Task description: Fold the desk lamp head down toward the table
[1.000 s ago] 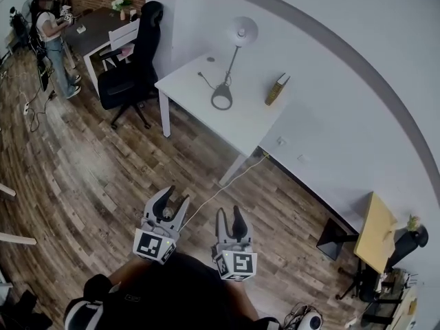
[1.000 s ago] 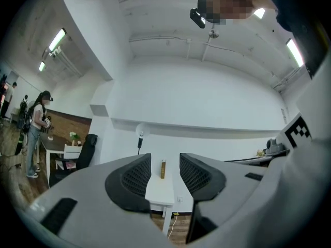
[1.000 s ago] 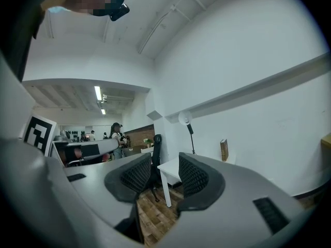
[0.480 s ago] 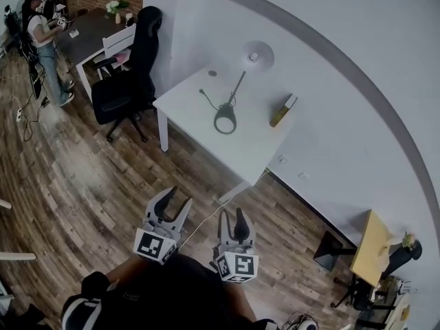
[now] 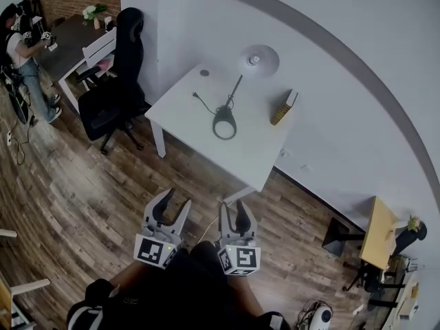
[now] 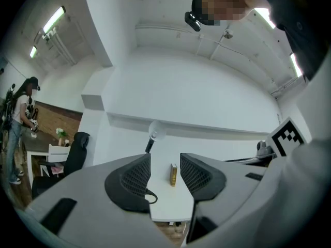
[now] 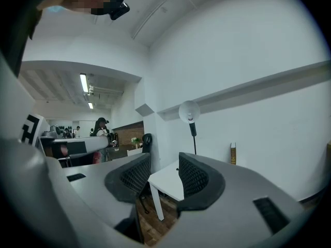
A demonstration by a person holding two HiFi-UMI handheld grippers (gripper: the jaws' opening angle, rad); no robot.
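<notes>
Left gripper (image 5: 175,202) and right gripper (image 5: 232,212) both hang released and empty, well apart from the upright desk lamp (image 5: 233,95) on the white table (image 5: 196,119) at their twelve o'clock.

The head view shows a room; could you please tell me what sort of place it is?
Probably an office: a white desk with a desk lamp, a black office chair beside it, and a second desk behind.

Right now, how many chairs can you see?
2: a black office chair beside the white desk's left end, and a white chair just beyond it at the dark table. More may be hidden.
</notes>
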